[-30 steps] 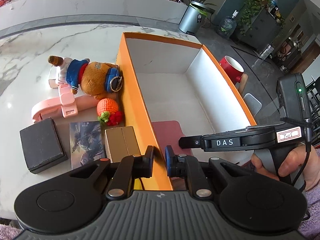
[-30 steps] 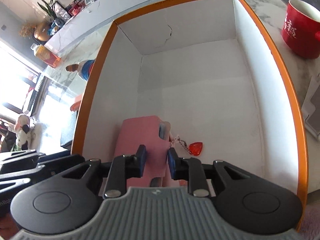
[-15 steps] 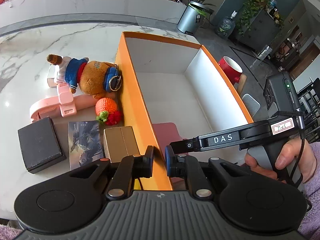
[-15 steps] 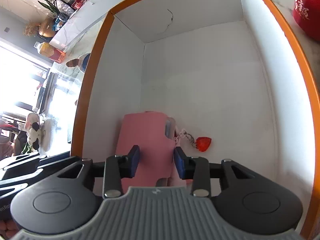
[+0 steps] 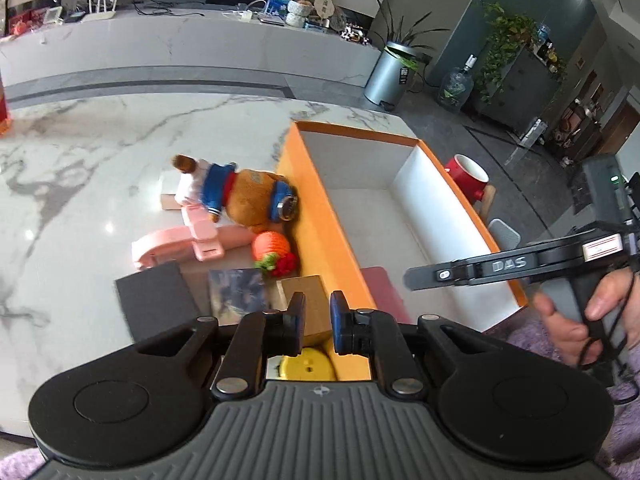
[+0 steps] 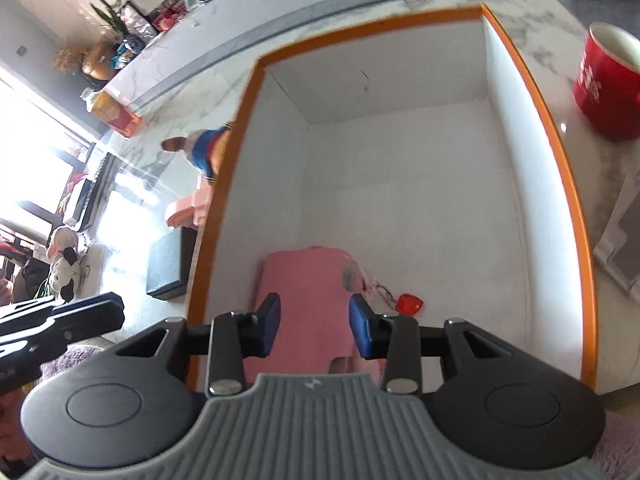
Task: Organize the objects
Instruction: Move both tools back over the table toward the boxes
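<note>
- Fingers of the right gripper have spread wide, letting go of the pink pouch inside the orange box.
- Left gripper stays narrow and empty; one item stored, the toys outside come next.

I'm holding my right gripper with pads spread wide and empty, while my left gripper is hovering, narrowly parted.

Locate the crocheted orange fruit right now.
In the left wrist view, the orange fruit lies on the table outside the orange box's left wall, just below the plush bear.
</note>
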